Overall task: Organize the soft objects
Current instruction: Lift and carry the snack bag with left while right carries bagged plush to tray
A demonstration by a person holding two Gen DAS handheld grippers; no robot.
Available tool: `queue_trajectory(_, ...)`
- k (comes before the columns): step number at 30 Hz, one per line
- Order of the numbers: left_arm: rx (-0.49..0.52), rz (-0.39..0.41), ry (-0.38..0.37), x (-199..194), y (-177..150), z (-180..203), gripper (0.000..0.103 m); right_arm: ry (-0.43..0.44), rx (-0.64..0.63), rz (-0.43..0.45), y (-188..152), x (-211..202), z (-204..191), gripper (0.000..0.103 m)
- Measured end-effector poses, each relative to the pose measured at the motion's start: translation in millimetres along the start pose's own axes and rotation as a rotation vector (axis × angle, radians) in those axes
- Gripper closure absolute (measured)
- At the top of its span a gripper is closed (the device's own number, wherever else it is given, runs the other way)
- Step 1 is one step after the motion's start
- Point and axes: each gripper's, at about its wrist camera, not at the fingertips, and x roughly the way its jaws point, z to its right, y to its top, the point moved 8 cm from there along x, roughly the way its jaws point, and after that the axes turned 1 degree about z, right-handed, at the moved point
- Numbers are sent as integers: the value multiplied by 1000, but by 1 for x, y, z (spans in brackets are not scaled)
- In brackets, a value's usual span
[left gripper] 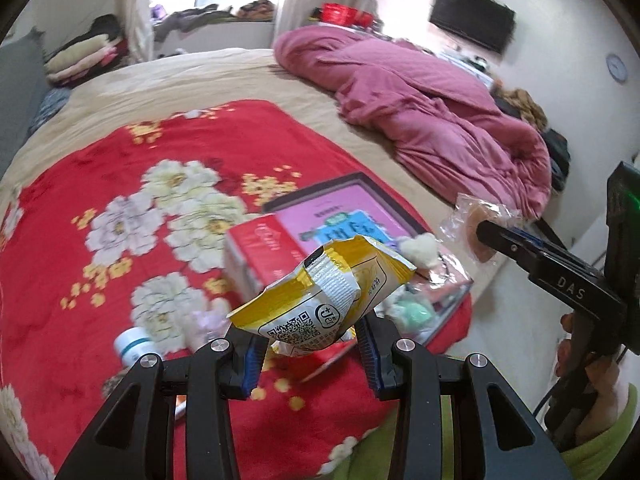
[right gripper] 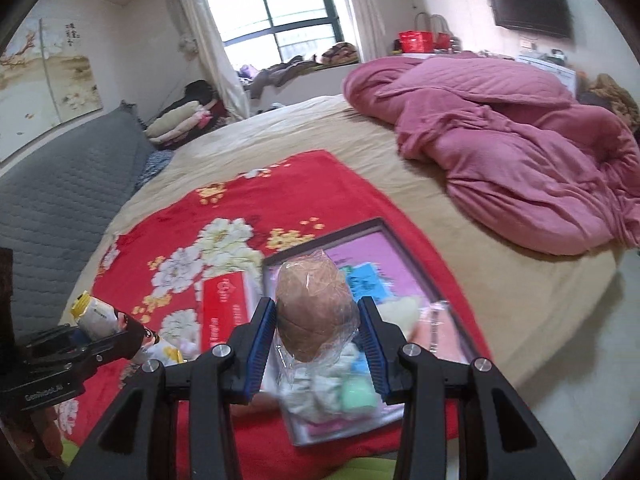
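In the left wrist view my left gripper (left gripper: 312, 346) is shut on a crumpled yellow and white snack packet (left gripper: 324, 292), held above the red floral blanket (left gripper: 100, 184). In the right wrist view my right gripper (right gripper: 318, 332) is shut on a brown bun in clear wrap (right gripper: 316, 304), above a dark-framed tray (right gripper: 404, 240). The tray holds a white plush (left gripper: 420, 248), a green soft thing (right gripper: 356, 396) and other small soft items. Each gripper shows in the other's view: the right gripper (left gripper: 490, 236) at the right edge, the left gripper (right gripper: 128, 332) at the lower left.
A red box (left gripper: 256, 248) lies against the tray's left side. A white bottle (left gripper: 134, 344) lies on the blanket at the lower left. A bunched pink quilt (right gripper: 500, 152) covers the bed's far right. A grey padded headboard (right gripper: 60, 200) stands on the left.
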Motion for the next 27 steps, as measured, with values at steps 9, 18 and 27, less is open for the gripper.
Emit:
queue_trajectory(9,101,-102,-33,45,-5,54,61,-9,56,-28,-13,8,33,60)
queue_trajectory(18,144,-171,-33,88,-5,76,61,-8,60,-63,-26,24,43,60)
queue_trajectory(27,164,-204,-24,116,-5,84,61,-10,71,-114,-41,45,56,60)
